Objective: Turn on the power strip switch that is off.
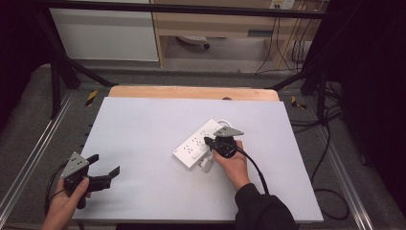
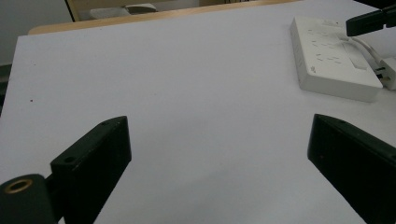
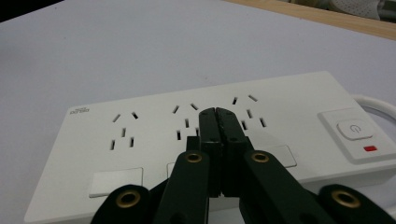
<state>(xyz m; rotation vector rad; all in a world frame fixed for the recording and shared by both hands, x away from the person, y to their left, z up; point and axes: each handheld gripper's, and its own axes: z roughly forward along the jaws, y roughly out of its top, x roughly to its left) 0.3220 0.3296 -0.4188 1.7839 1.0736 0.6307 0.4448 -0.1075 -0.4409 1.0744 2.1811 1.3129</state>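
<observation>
Table: I see the wide pale grey rectangular tabletop (image 1: 143, 143) with a light wooden strip along its far edge; everything I work with sits on it.
Power strip: the white plastic rectangular power strip (image 1: 197, 143) lies flat right of the table's middle, turned at a slant. In the right gripper view I count three socket groups on its top (image 3: 187, 135) and a white rocker switch with a small red mark (image 3: 357, 133) at one end. Its white cable curls off that end.
Right gripper: my black two-jaw right gripper (image 1: 209, 142) hangs directly over the strip; its jaws are pressed together with nothing between them, tips just above the middle socket group (image 3: 215, 114). I cannot tell whether the tips touch the plastic.
Left gripper: my black left gripper (image 1: 103, 167) rests near the table's front left corner, well apart from the strip, jaws spread wide over bare tabletop (image 2: 219, 140).
Plug: a small white plug (image 1: 206, 164) lies just beside the strip's near end.
</observation>
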